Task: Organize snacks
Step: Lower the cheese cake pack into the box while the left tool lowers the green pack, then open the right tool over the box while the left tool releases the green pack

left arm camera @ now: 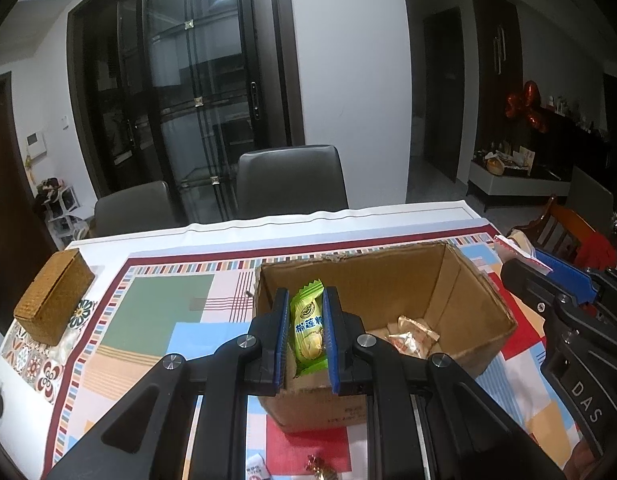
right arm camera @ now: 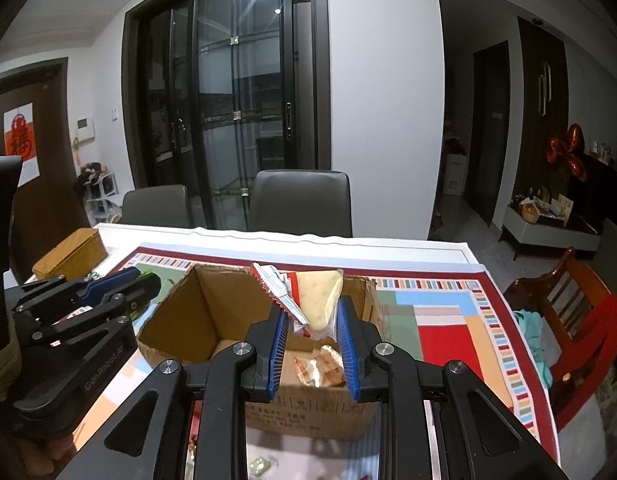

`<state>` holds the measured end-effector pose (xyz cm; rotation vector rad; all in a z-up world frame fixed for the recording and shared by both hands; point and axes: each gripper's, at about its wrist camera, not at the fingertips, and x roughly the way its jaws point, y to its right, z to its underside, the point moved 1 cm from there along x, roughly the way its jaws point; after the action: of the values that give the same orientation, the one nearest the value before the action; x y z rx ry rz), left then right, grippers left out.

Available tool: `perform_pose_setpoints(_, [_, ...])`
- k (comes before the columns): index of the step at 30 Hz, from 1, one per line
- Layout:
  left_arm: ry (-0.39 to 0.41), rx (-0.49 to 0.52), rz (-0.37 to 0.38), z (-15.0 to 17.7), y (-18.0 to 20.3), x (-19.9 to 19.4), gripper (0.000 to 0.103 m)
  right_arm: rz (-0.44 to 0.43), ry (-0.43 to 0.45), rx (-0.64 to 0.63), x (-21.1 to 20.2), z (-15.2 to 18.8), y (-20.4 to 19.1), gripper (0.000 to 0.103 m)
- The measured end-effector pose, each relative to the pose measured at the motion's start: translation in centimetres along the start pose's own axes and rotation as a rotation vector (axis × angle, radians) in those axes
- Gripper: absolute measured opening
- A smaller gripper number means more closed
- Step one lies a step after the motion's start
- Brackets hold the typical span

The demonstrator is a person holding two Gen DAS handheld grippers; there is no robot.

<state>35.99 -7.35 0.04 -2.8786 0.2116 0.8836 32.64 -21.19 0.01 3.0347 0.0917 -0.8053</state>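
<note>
An open cardboard box (left arm camera: 460,280) (right arm camera: 176,316) stands on the patterned tablecloth. My left gripper (left arm camera: 306,300) is shut on a green candy packet (left arm camera: 307,330), held over the box's near left corner. My right gripper (right arm camera: 310,304) is shut on a clear wrapper with a pale wedge-shaped snack (right arm camera: 318,300) and a red-and-white edge, held above the box's near wall. Wrapped snacks (left arm camera: 412,336) (right arm camera: 320,366) lie on the box floor. The right gripper (left arm camera: 548,276) shows at the right edge of the left wrist view; the left gripper (right arm camera: 140,280) shows at the left of the right wrist view.
A woven brown box (left arm camera: 54,296) (right arm camera: 70,258) sits at the table's far left. Two grey chairs (left arm camera: 290,180) stand behind the table, and a wooden chair with red cloth (right arm camera: 568,320) stands to the right. Small loose wrapped snacks (left arm camera: 320,468) lie on the cloth in front of the box.
</note>
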Motion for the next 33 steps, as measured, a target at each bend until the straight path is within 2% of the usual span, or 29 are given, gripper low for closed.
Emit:
perform_pose_setpoints(14, [-0.059, -0.016, 0.030, -0.5, -0.6, 4.2, 0.017, -0.011, -0.066, 0.000, 3.9, -0.3, -0.1, 0.026])
perform_pose_setpoints(24, [-0.106, -0.015, 0.043, 0.0, -0.7, 5.7, 0.018, -0.022, -0.115, 0.000, 5.7, 0.1, -0.6, 0.026])
perform_pose_setpoints(29, [-0.108, -0.014, 0.043, 0.0, -0.8, 5.6, 0.021, -0.017, -0.115, 0.000, 5.8, 0.0, -0.9, 0.032])
perform_pose_setpoints(31, [-0.104, -0.013, 0.036, 0.0, -1.0, 5.5, 0.028, -0.016, -0.112, -0.001, 5.7, 0.0, -1.0, 0.035])
perform_pose_setpoints(33, [-0.096, -0.016, 0.029, -0.1, -1.1, 5.2, 0.047, -0.013, -0.113, 0.002, 5.7, 0.0, -0.9, 0.041])
